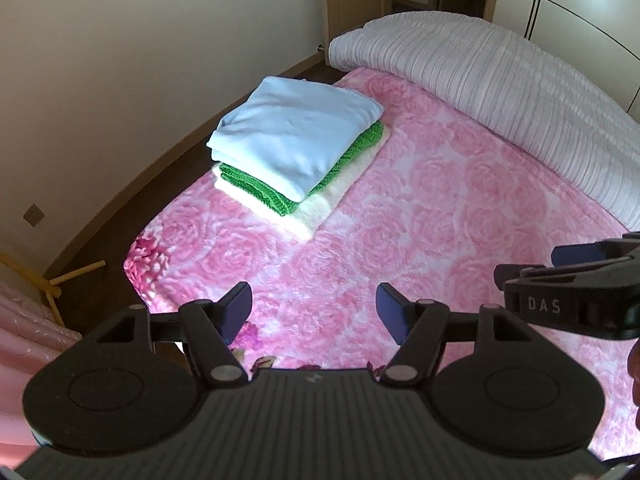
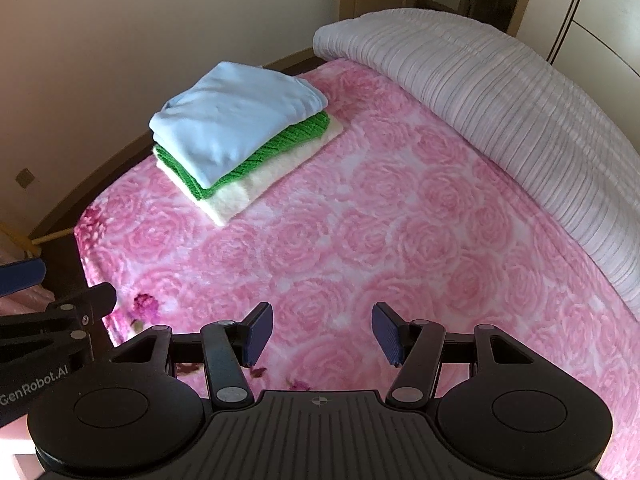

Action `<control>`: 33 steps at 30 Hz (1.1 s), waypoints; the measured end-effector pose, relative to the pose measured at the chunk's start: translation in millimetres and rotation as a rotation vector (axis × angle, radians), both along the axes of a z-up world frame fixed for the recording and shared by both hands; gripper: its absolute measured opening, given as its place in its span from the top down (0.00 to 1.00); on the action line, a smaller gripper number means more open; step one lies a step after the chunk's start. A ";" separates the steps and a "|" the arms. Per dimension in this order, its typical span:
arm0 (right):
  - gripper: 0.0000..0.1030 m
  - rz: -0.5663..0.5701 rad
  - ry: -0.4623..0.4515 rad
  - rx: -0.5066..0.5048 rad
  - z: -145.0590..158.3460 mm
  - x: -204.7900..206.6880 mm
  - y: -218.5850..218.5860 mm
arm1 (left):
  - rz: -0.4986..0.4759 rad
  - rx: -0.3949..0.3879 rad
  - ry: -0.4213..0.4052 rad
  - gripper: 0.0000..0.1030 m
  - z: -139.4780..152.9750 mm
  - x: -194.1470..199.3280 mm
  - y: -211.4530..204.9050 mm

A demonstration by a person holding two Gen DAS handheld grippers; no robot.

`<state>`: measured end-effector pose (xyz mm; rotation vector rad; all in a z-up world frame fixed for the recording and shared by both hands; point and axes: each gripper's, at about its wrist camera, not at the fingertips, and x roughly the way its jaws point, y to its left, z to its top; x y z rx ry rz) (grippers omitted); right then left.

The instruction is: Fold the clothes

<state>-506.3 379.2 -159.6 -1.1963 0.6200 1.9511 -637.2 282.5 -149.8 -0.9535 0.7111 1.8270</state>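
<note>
A stack of three folded garments rests near the far left edge of the bed: a light blue one (image 1: 292,136) (image 2: 230,118) on top, a green knit (image 1: 264,190) (image 2: 280,144) under it, and a cream one (image 1: 320,204) (image 2: 248,192) at the bottom. My left gripper (image 1: 314,312) hovers open and empty over the pink rose blanket (image 1: 420,208), well short of the stack. My right gripper (image 2: 322,332) is likewise open and empty above the blanket (image 2: 380,220). Each gripper shows at the other view's edge, the right one (image 1: 580,292) and the left one (image 2: 48,312).
A rolled white ribbed duvet (image 1: 500,92) (image 2: 500,100) lies along the bed's far right side. A cream wall and dark floor (image 1: 100,240) border the bed on the left. A yellow stand (image 1: 48,280) and pink fabric (image 1: 24,340) sit at the lower left.
</note>
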 end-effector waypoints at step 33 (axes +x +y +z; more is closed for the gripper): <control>0.43 0.012 -0.030 -0.079 -40.6 -31.5 100.7 | 0.023 -0.082 -0.033 0.36 -46.2 -18.1 99.9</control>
